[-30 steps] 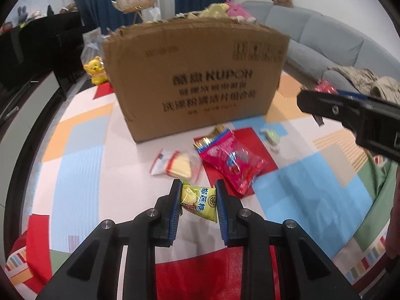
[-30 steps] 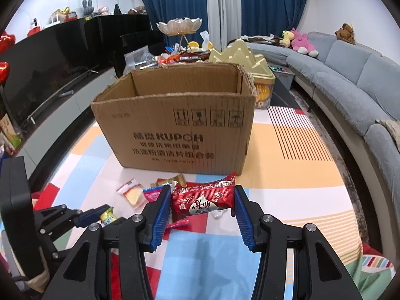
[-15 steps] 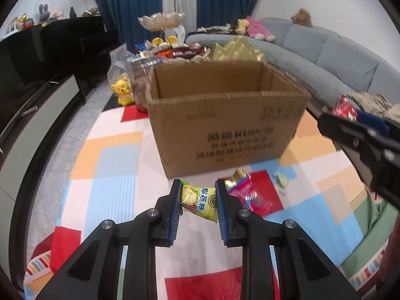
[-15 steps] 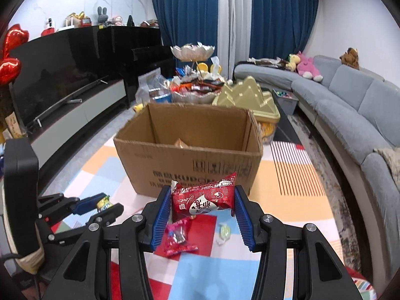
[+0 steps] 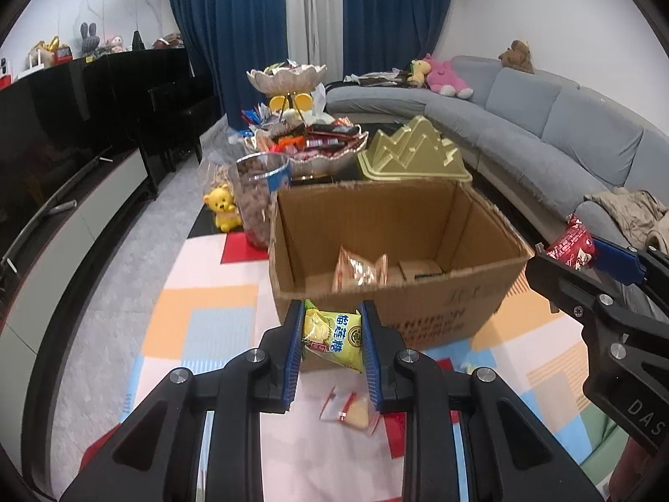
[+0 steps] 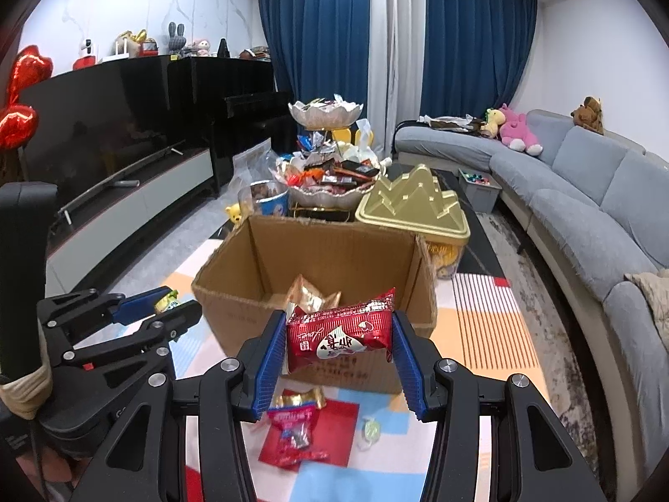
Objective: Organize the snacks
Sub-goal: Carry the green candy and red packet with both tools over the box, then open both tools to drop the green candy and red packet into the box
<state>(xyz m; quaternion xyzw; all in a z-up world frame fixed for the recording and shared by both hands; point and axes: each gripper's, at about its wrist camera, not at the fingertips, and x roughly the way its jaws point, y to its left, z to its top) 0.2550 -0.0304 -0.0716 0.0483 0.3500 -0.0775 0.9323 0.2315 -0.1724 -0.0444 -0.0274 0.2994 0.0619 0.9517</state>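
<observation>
Between each gripper's pinching pads sits a snack: left gripper (image 5: 330,334) yellow packet (image 5: 332,334), right gripper (image 6: 338,345) red packet (image 6: 339,336).

This is a home living room. A long grey sofa (image 6: 585,175) with plush toys (image 6: 516,127) stands before blue curtains (image 6: 317,33). A black cabinet (image 6: 138,96), probably with a television, faces it. A colourful mat (image 5: 200,293) covers the floor.

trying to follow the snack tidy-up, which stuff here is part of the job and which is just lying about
Part of the job:
- yellow packet in left claw
- red packet in right claw
- cardboard box
- loose snacks on mat

Just lying about:
- gold mountain-shaped lid
- yellow bear toy
- sofa
</observation>
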